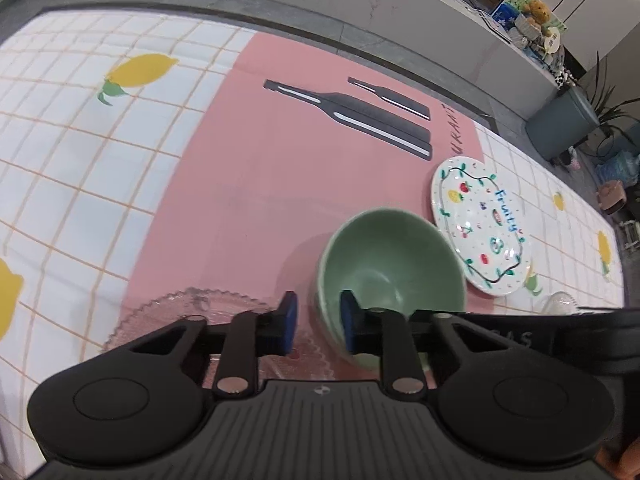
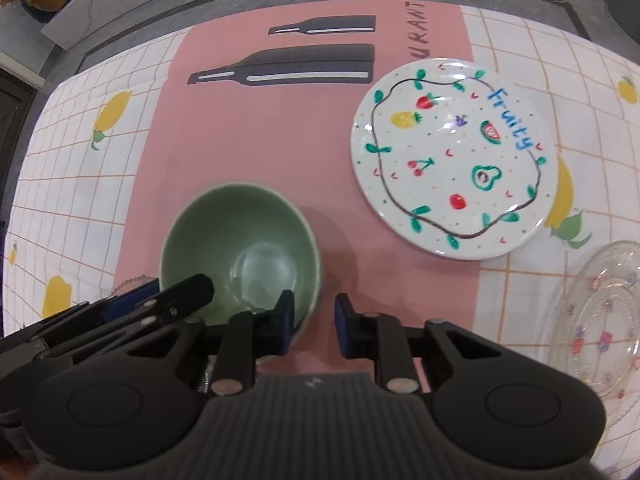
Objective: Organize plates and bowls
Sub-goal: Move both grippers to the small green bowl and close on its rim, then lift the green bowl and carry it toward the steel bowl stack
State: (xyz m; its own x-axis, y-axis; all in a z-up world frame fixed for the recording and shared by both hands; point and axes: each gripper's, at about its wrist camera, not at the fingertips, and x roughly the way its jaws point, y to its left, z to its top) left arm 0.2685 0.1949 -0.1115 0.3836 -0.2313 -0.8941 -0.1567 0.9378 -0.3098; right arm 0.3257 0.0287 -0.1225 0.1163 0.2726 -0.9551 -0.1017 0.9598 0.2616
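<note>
A green bowl point(image 1: 390, 264) stands on the pink mat, held at two sides of its rim. My left gripper point(image 1: 316, 322) straddles the bowl's left rim, one pad inside and one outside. My right gripper point(image 2: 314, 320) straddles the bowl's point(image 2: 240, 236) right rim the same way. Whether either set of pads presses the wall I cannot tell. The left gripper also shows in the right wrist view point(image 2: 160, 300). A white "Fruity" plate point(image 2: 454, 160) lies to the right of the bowl; it also shows in the left wrist view point(image 1: 482, 226). A clear scalloped glass plate point(image 1: 188, 312) lies under my left gripper.
A second clear glass plate point(image 2: 604, 320) with small flower prints lies at the right on the lemon-print tablecloth point(image 2: 80, 160). The pink mat point(image 1: 272, 168) carries printed bottle shapes. The table's far edge meets a grey floor; a counter and plants stand beyond.
</note>
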